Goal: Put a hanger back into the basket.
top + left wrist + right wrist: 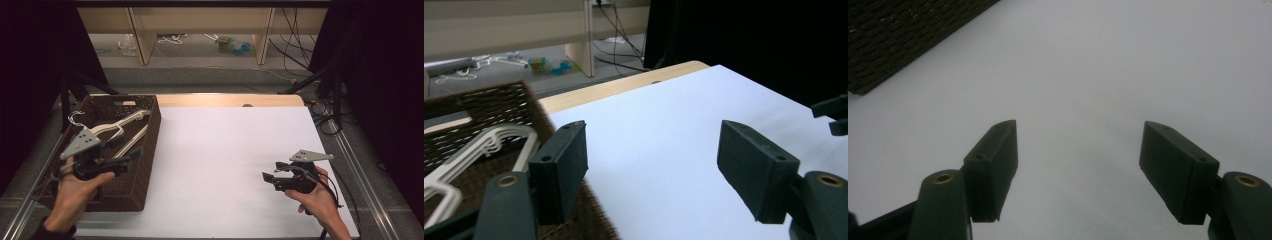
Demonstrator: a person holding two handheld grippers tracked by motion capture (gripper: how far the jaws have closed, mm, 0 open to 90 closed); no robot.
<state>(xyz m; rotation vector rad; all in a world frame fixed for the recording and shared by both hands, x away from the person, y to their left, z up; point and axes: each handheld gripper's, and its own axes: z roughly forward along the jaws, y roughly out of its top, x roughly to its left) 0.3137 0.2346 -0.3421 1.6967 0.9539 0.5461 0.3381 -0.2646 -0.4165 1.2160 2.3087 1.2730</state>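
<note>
left tongs [131, 154] first: they hover over the basket [145, 165], above its right-hand rim at the near end, jaws pointing right toward the white sheet [225, 150]. they are released, with nothing between the pads, as the left gripper view makes clear: both black jaws stand wide apart with bare sheet showing in the gap. just behind and to the left of those tongs, down in the basket, lie the hangers [117, 127], pale ones stacked together, their metal hook [75, 118] poking up at the far left corner. from the left gripper view the hangers [479, 150] sit left of the left jaw and lower, apart from it, not touching either pad. the basket wall [499, 100] runs under that left jaw, dark wicker, and the wooden table edge [624, 85] shows beyond it. moving across: open white sheet between the two tongs, which sit well apart. now the right tongs [268, 178], held in the right hand [320, 200] near the sheet's near right corner, jaws pointing left toward the basket. released as well, pads spread and nothing gripped. the right gripper view looks down along its jaws at the plain sheet [1098, 75], with a corner of the basket [898, 35] far off to the upper left of the left jaw. grey plate [311, 155] sits on top of the right tongs, cable trailing back past the wrist.
</note>
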